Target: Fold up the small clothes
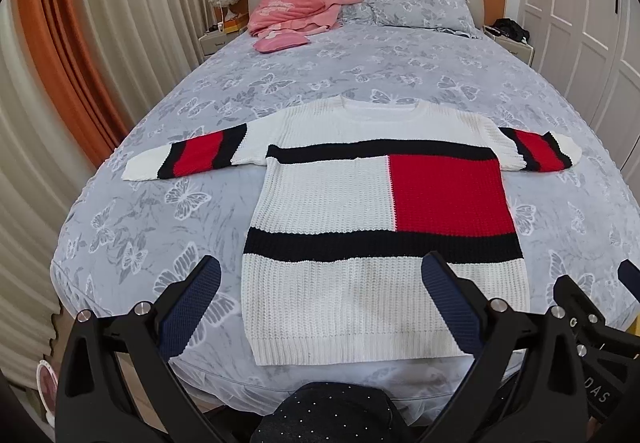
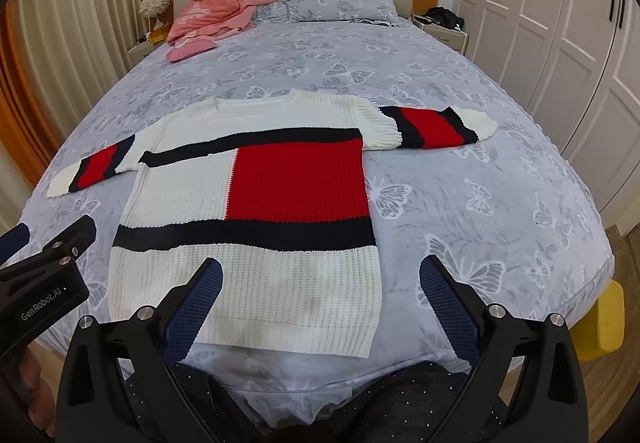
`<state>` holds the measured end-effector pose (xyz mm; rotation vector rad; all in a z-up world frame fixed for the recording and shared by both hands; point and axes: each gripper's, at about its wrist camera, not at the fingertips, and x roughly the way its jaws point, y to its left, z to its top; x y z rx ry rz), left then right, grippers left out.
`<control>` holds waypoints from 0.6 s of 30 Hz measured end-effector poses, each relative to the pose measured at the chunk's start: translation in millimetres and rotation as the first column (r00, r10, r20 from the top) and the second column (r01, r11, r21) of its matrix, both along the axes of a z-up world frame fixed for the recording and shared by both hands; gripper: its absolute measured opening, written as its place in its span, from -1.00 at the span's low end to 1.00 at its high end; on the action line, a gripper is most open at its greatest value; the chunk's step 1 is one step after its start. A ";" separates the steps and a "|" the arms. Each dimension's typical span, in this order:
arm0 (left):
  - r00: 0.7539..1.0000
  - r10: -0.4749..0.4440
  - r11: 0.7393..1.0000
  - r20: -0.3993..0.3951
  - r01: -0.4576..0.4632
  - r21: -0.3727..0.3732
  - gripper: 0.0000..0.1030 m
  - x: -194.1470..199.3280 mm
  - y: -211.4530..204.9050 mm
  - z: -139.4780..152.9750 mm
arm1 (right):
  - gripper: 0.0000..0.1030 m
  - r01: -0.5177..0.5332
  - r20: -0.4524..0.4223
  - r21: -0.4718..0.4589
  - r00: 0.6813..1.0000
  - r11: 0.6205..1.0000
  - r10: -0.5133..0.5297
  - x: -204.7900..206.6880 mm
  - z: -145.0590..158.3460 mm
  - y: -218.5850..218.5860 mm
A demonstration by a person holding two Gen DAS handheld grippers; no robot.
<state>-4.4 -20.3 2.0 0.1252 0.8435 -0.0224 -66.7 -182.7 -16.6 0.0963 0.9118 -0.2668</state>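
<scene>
A knitted sweater [image 1: 332,199] [image 2: 256,183], white with black bands and a red block, lies flat on the bed with both sleeves spread out sideways. Its hem faces me near the bed's front edge. My left gripper [image 1: 320,291] hovers open above the hem's left half, nothing between its blue pads. My right gripper [image 2: 322,291] hovers open above the hem's right corner, also holding nothing. The right gripper's body [image 1: 592,327] shows at the right edge of the left wrist view, and the left gripper's body [image 2: 44,275] at the left edge of the right wrist view.
The bed [image 1: 360,59] has a grey butterfly-print cover. A pink garment [image 1: 296,9] and pillows [image 1: 420,9] lie at the headboard. Curtains [image 1: 52,123] hang on the left, white wardrobe doors [image 2: 560,43] stand on the right. A person's dark dotted clothing [image 1: 328,415] shows at the bottom.
</scene>
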 end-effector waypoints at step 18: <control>1.000 0.007 1.000 -0.003 -0.007 0.008 0.91 3.5 -6.6 0.6 | 0.89 -0.002 0.004 0.003 1.000 1.000 0.002 3.7 -0.5 0.8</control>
